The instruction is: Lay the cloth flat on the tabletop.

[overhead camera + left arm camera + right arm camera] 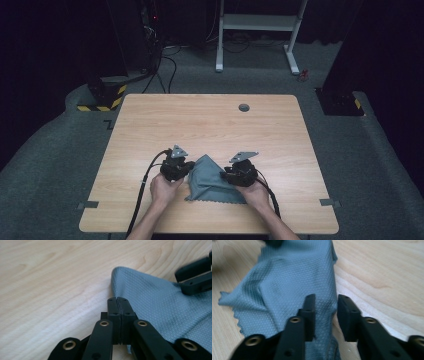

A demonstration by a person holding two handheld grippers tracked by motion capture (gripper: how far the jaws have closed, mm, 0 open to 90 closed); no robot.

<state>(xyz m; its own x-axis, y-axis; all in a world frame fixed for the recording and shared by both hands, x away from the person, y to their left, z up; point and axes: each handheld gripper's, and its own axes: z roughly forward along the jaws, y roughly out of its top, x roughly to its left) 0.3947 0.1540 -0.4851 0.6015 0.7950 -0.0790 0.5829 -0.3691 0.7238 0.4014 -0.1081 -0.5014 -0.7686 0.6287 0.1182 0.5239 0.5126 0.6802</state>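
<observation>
**Both my hands low and close together**

My left hand (164, 189) grips the black two-jaw left gripper (117, 301), its jaws pressed flat together with no gap. My right hand (256, 192) holds the black two-jaw right gripper (325, 307), jaws parted with a clear gap. Both forearms angle inward, so the two grippers face each other, near but apart.

Looks like a lab or recording studio setup, not anyone's home. Lone wooden table (210, 125) with a cable hole sits on grey carpet (45, 170), black curtains all around, cables (167, 70) snaking across the floor, a white metal stand (257, 25) behind, and hazard-striped base weights (102, 97).
</observation>
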